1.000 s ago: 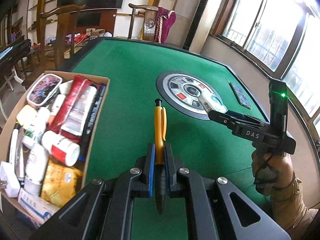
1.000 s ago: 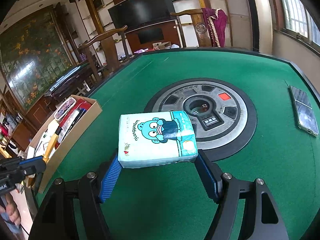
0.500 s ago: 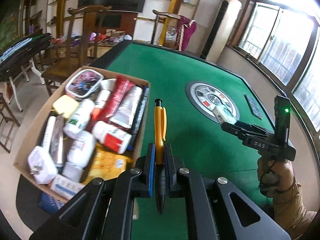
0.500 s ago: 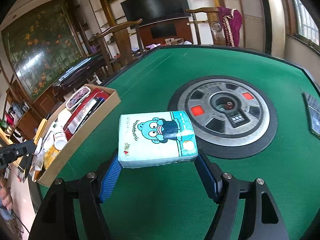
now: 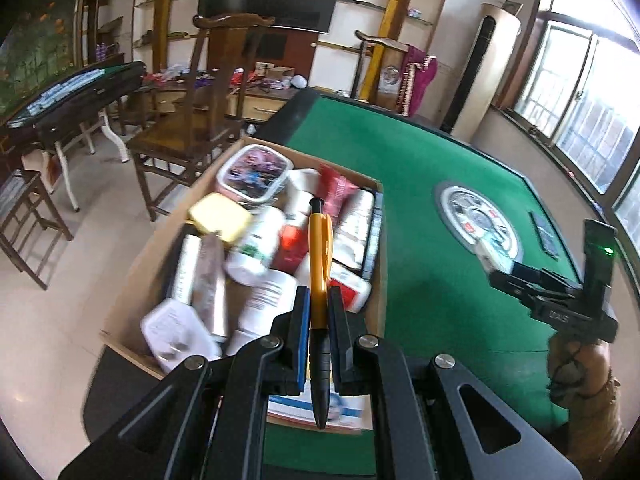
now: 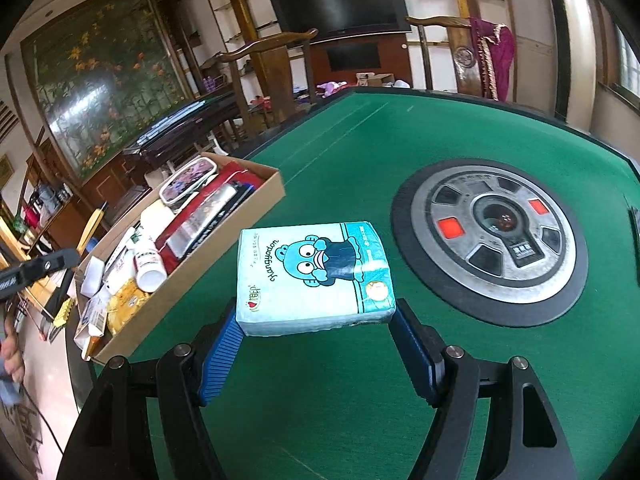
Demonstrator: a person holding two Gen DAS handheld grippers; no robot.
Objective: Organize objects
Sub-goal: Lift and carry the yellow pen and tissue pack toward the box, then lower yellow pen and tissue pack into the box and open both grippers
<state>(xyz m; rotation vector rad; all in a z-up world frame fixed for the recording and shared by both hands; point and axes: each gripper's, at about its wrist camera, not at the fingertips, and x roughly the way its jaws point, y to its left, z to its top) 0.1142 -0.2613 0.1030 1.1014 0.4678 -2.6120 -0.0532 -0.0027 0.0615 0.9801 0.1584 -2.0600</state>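
Green felt covers the table (image 6: 360, 152) under us. Our left gripper (image 5: 319, 312) is clamped tight on a yellow pen (image 5: 320, 256), held above the cardboard box (image 5: 382, 240) crammed with bottles and tubes at the table's edge. Our right gripper (image 6: 316, 344) squeezes a blue tissue pack (image 6: 312, 276) between wide-set pads, above the felt between the box and the round centre console (image 6: 492, 240).

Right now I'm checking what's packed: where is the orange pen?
In the left wrist view the orange pen is clamped upright in the left gripper, hovering over the cardboard box of toiletries at the table's left edge.
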